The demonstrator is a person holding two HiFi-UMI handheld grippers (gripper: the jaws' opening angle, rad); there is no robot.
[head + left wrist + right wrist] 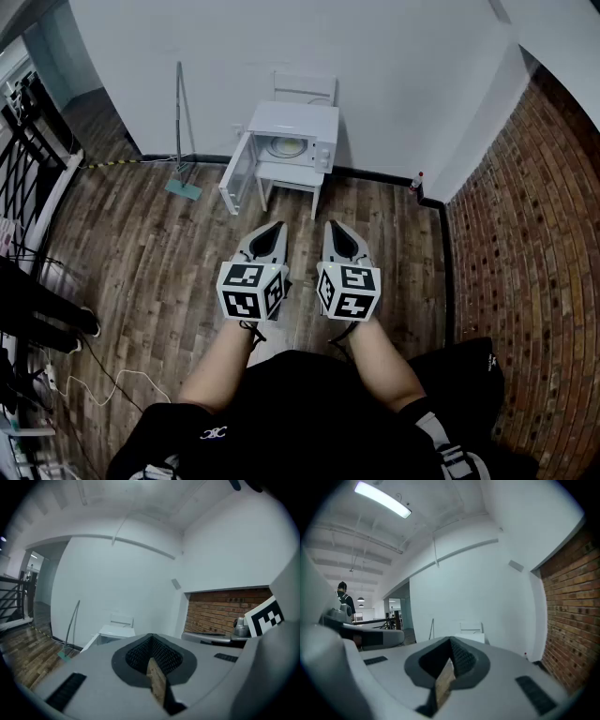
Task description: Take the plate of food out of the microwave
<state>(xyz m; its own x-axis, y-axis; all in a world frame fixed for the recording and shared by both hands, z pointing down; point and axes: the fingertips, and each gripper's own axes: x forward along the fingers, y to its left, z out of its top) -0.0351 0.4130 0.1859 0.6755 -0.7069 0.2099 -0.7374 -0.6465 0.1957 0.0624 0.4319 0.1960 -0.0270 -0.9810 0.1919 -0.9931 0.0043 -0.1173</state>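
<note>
Head view: boxy white microwave [298, 134], door open, round plate [287, 146] inside; open plank floor [169, 246] before it; left gripper [277, 226], right gripper [331, 226] jaws together.

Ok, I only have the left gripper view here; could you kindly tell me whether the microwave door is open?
Observer: Yes. In the head view the microwave sits on a small white table, and its door is swung open to the left.
Operator: Thank you. Is the plate inside?
Observer: A pale round plate shows in the cavity; what is on it is too small to tell.
Operator: And how is the right claw, please?
Observer: The right gripper has its claw shut with nothing in it, and it is held well short of the microwave.
</note>
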